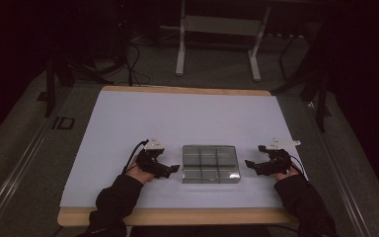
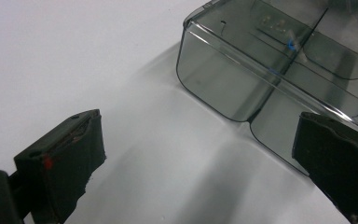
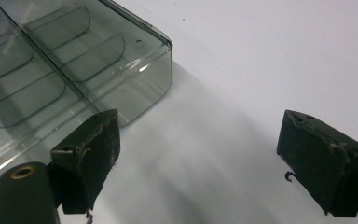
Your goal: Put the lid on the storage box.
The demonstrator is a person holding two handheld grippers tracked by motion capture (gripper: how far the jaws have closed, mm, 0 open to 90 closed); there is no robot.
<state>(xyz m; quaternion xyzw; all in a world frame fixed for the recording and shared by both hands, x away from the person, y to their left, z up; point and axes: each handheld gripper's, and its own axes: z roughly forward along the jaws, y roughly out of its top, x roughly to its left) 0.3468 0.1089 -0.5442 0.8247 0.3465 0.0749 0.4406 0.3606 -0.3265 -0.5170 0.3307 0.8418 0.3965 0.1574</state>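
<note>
We are holding both grippers, left (image 1: 173, 169) and right (image 1: 249, 163), fingers spread, flanking the box (image 1: 210, 163) lying between them, untouched.

The box (image 1: 210, 163) lies on the sheet (image 1: 177, 118), near the front edge of it. The left gripper (image 1: 173, 169) is just beside the box on its left, the right gripper (image 1: 249, 163) near on its right. The sheet covers the table (image 1: 177, 216).
</note>
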